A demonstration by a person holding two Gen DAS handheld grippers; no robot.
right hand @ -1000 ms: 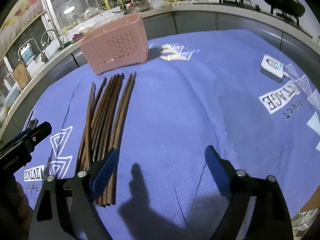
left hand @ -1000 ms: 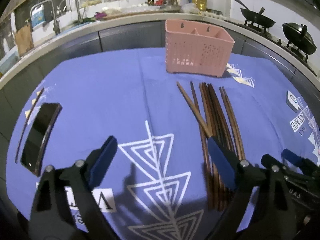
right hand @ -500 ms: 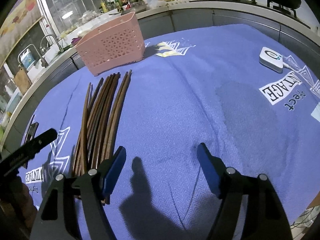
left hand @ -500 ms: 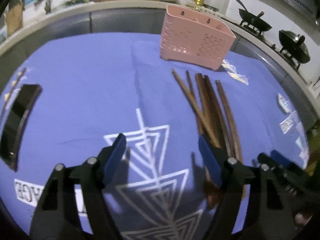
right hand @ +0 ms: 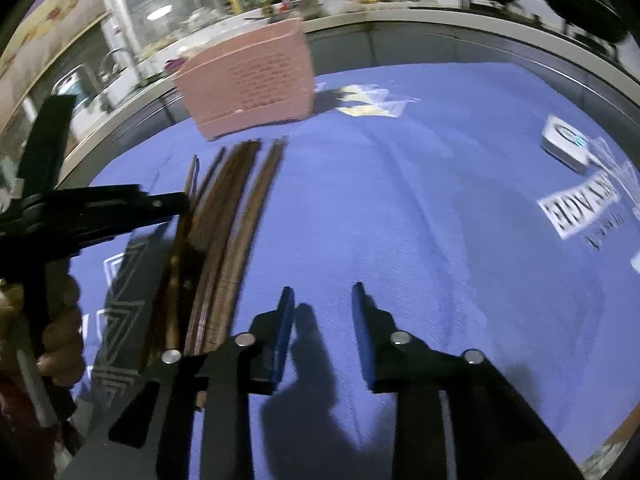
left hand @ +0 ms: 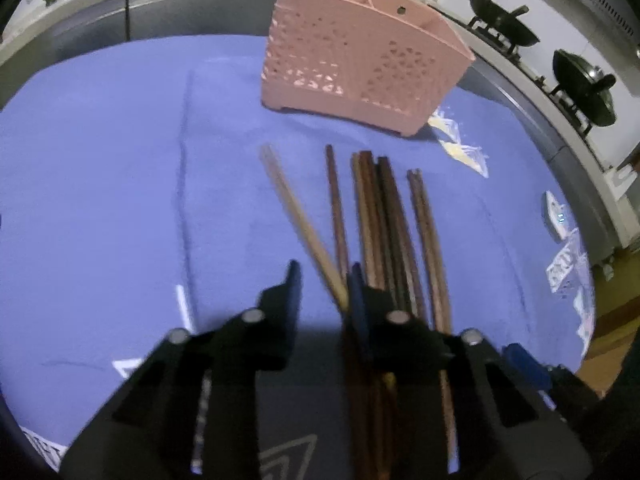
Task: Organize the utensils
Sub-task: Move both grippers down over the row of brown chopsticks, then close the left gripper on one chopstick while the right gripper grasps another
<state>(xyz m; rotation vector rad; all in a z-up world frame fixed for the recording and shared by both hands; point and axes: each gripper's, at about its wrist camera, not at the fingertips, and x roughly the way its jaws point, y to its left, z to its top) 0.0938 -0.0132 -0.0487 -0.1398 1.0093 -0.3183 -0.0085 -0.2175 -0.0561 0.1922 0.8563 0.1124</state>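
Observation:
Several brown wooden chopsticks (left hand: 384,220) lie side by side on the blue cloth, in front of a pink perforated utensil basket (left hand: 360,52). My left gripper (left hand: 322,288) is low over their near ends, its jaws narrowed but apart, with a lighter chopstick (left hand: 296,216) running slantwise between the fingers. In the right wrist view the chopsticks (right hand: 228,224) lie to the left, and the left gripper's arm (right hand: 100,208) reaches over them. My right gripper (right hand: 322,304) hovers over bare cloth right of the bundle, jaws partly open and empty. The basket (right hand: 248,84) stands behind.
A small white device (right hand: 568,148) lies on the cloth at the right, near printed white patches. Woks (left hand: 500,32) sit on the stove behind the counter. A sink and bottles line the far counter.
Both grippers moved forward and lower toward the chopsticks and basket. Both pairs of jaws narrowed a lot. The left gripper now straddles the lighter chopstick.

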